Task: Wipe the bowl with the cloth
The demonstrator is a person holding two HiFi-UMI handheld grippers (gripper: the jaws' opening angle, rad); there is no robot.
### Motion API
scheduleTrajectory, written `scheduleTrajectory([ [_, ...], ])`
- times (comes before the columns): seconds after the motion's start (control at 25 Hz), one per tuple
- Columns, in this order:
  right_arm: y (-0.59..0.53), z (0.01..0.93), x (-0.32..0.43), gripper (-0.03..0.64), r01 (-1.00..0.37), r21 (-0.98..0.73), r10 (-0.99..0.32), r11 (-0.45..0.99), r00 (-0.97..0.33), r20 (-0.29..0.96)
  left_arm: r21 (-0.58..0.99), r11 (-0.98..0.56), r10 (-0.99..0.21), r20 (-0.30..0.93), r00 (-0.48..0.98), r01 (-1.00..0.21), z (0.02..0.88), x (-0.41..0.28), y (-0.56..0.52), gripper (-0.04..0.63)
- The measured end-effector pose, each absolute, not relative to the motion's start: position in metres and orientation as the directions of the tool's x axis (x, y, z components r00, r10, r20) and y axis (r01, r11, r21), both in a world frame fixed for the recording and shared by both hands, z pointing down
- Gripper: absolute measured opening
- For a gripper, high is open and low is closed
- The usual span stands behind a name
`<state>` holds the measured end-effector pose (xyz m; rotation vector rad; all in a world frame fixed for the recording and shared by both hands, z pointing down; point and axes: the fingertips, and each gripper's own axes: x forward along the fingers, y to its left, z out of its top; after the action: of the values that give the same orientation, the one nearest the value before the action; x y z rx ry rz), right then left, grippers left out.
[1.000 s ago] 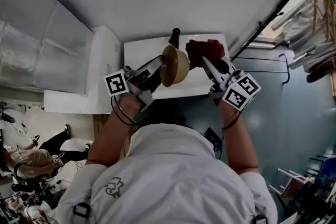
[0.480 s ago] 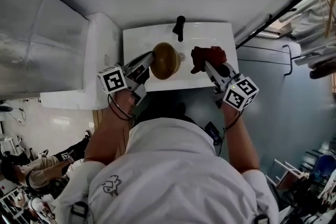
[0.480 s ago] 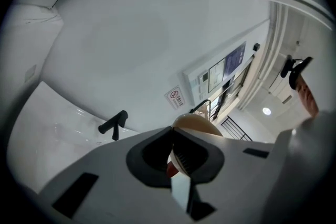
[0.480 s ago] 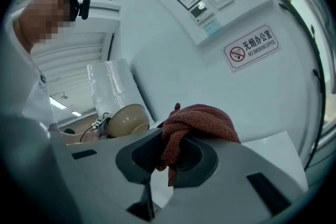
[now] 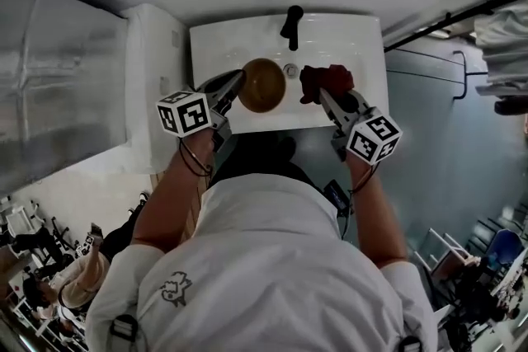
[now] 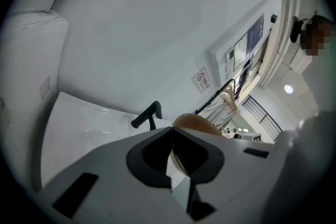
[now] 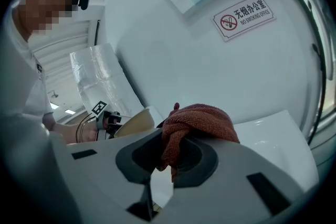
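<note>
Both tools are loaded, but the cloth and the bowl are not meeting. The left hand-held gripper (image 5: 234, 83) has its jaws pinched tight on the near-left rim of the round tan bowl (image 5: 262, 85). In the left gripper view the thin rim sits squeezed between the two dark pads. The right hand-held gripper (image 5: 327, 98) is clamped on a bunched rust-red terry cloth (image 5: 326, 80). The cloth bulges out beyond the jaws and a fold hangs down between them.

Both things are held over the white ceramic washbasin (image 5: 206, 45). The bowl is at the middle, just near of the black tap (image 5: 290, 25), and the cloth is to its right. A clear strip of white basin and the small drain show between them, so they are apart. Whether the bowl rests on the basin floor or hangs just above it cannot be told.

Pick-up of both things looks finished. No wiping contact is under way. The bowl's hollow faces up and shows no obvious dirt or wet streaks, so how much wiping is done cannot be read. What remains, as I judge it, is to bring the cloth left into the bowl and rub round its inside.
</note>
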<state>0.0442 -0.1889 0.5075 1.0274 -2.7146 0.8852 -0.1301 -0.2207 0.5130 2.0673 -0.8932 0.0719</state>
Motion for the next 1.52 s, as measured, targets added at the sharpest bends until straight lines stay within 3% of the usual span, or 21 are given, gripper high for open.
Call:
scheduleTrajectory([
  [0.28, -0.205, 0.562, 0.034, 0.051, -0.674, -0.503, -0.555, 0.542, -0.736, 0.388, 0.543, -0.446, -0.509, 0.500, 0.701, -0.712, 0.569, -0.129, -0.235, 0.020],
  [0.64, -0.217, 0.632, 0.026, 0.051, -0.731, -0.487, -0.522, 0.477, -0.682, 0.513, 0.422, -0.517, -0.424, 0.629, 0.651, -0.745, 0.645, -0.117, -0.249, 0.020],
  [1.08, -0.230, 0.698, 0.020, 0.052, -0.753, -0.526, -0.460, 0.396, -0.658, 0.596, 0.389, -0.502, -0.373, 0.708, 0.599, -0.772, 0.727, -0.121, -0.265, 0.020],
  [1.52, -0.242, 0.731, 0.008, 0.052, -0.750, -0.509, -0.386, 0.423, -0.657, 0.647, 0.331, -0.598, -0.288, 0.761, 0.581, -0.730, 0.797, -0.108, -0.272, 0.021],
])
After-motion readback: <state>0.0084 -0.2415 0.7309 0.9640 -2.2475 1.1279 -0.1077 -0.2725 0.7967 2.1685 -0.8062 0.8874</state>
